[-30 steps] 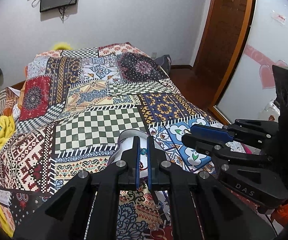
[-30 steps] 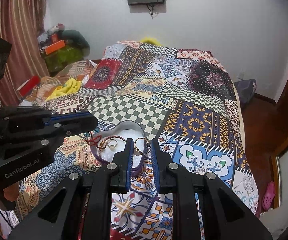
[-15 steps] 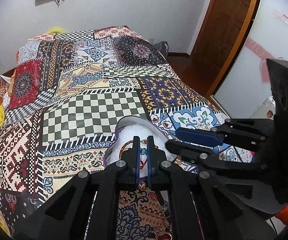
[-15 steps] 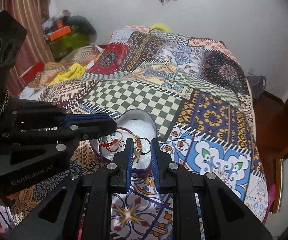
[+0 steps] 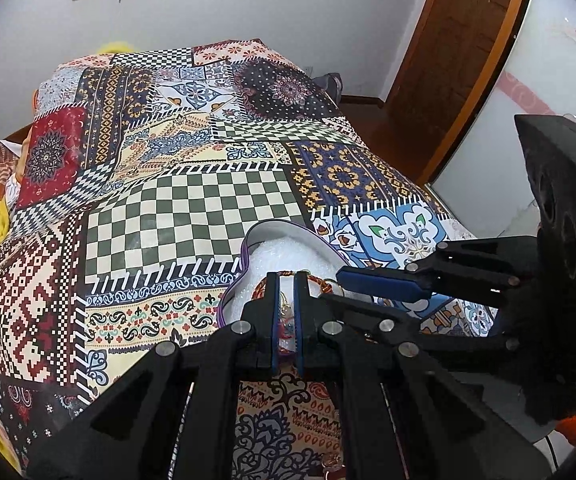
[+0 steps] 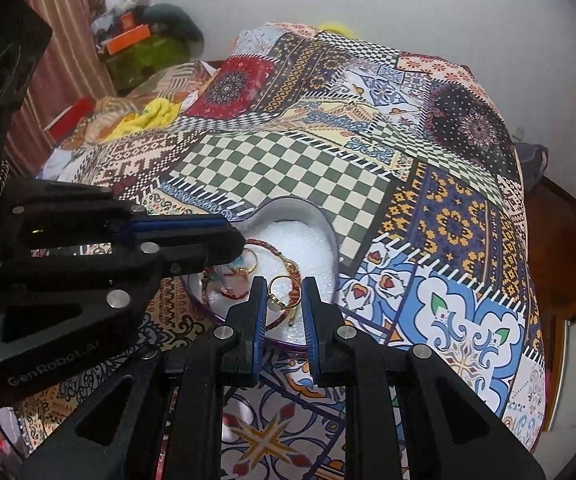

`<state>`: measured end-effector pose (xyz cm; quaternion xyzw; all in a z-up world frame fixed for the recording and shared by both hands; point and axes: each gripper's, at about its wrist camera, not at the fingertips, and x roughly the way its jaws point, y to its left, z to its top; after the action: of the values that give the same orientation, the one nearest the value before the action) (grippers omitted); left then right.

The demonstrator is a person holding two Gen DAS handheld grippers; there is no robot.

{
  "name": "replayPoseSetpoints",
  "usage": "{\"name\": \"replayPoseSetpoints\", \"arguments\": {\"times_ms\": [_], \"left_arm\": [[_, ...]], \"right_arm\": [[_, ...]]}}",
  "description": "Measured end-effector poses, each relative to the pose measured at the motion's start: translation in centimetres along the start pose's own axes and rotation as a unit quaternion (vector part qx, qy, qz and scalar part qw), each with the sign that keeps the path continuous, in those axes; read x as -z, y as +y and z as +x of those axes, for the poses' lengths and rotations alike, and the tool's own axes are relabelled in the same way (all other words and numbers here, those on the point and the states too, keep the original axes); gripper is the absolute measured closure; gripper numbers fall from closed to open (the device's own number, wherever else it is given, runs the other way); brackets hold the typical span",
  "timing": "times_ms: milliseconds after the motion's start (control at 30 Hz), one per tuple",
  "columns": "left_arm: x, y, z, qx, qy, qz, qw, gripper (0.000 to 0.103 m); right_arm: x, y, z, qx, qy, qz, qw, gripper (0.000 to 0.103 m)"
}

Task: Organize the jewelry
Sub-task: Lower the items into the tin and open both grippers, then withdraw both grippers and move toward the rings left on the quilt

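A heart-shaped purple box (image 6: 315, 213) with a white padded lining lies on the patchwork bedspread; it also shows in the left wrist view (image 5: 266, 227). In it lie a red braided bracelet (image 6: 289, 268), gold rings (image 6: 280, 294) and a red cord piece (image 6: 235, 292). My left gripper (image 5: 285, 277) hovers over the box's near side, jaws almost closed with a small thing between them; I cannot tell if it is gripped. My right gripper (image 6: 284, 286) is slightly open above the gold rings, holding nothing. Each gripper appears in the other's view, the left one (image 6: 224, 240) and the right one (image 5: 339, 276).
The patchwork bedspread (image 5: 192, 208) covers the whole bed. Yellow cloth (image 6: 156, 114) and clutter (image 6: 144, 44) lie at the bed's far left side. A wooden door (image 5: 459, 60) and bare floor are to the right of the bed.
Both grippers have moved forward and down toward the box, which now looks larger and nearer. The right gripper's jaws have opened a little wider over the rings.
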<state>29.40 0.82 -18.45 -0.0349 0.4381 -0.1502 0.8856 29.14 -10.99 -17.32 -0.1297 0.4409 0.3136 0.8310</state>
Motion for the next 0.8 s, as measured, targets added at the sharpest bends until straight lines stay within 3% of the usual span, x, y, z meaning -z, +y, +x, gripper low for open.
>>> {"name": "replayPoseSetpoints", "arguments": {"times_ms": [800], "left_arm": [[1.1, 1.1, -3.3, -0.041, -0.019, -0.001, 0.9990, 0.094]], "right_arm": [[-0.2, 1.1, -0.4, 0.038, 0.010, -0.010, 0.999, 0.087]]}}
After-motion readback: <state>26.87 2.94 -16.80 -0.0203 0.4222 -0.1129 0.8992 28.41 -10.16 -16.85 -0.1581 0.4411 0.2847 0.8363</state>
